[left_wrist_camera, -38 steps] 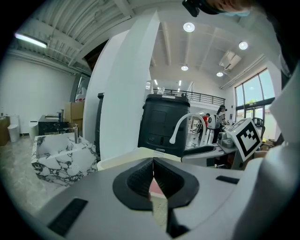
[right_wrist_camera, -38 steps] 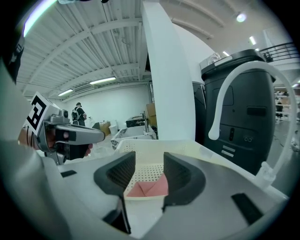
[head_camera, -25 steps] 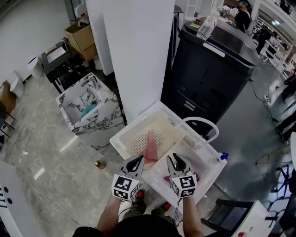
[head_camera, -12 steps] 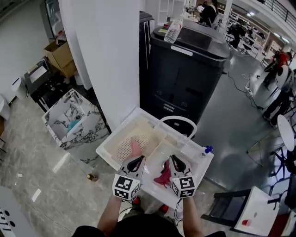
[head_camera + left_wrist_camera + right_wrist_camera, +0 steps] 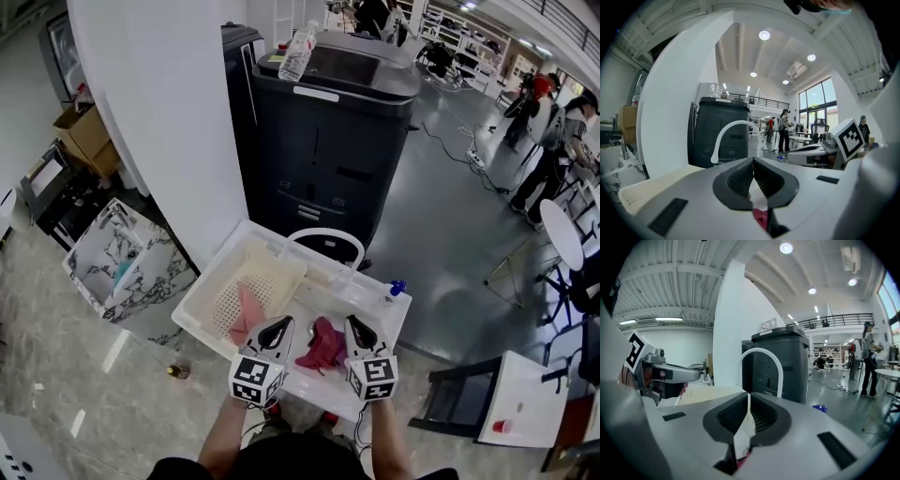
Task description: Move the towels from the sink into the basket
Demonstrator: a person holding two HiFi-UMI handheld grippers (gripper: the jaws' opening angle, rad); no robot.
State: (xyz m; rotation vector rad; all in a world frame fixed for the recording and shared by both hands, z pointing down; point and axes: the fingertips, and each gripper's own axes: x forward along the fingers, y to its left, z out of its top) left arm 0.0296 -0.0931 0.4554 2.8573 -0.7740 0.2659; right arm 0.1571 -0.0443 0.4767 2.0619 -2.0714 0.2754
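A pink towel (image 5: 246, 314) lies in the cream perforated basket (image 5: 270, 274), the left half of the white sink unit. A magenta towel (image 5: 322, 347) sits crumpled in the sink basin (image 5: 377, 302), between my two grippers. My left gripper (image 5: 278, 327) (image 5: 753, 161) hovers by the basket's right edge, shut and empty. My right gripper (image 5: 355, 327) (image 5: 749, 397) hangs just right of the magenta towel. Its jaws have just been closing and now meet at the tips with no cloth between the pads. Magenta shows only below them.
A white arched faucet (image 5: 324, 238) stands at the back of the sink. Behind it are a tall black cabinet (image 5: 328, 141) with a plastic bottle (image 5: 296, 52) on top and a white pillar (image 5: 159, 112). A marble-patterned box (image 5: 105, 267) sits on the floor at left.
Both grippers have shifted to the right along the sink unit. The right jaws have gone from open to closed. The pink towel now lies left of the left gripper.
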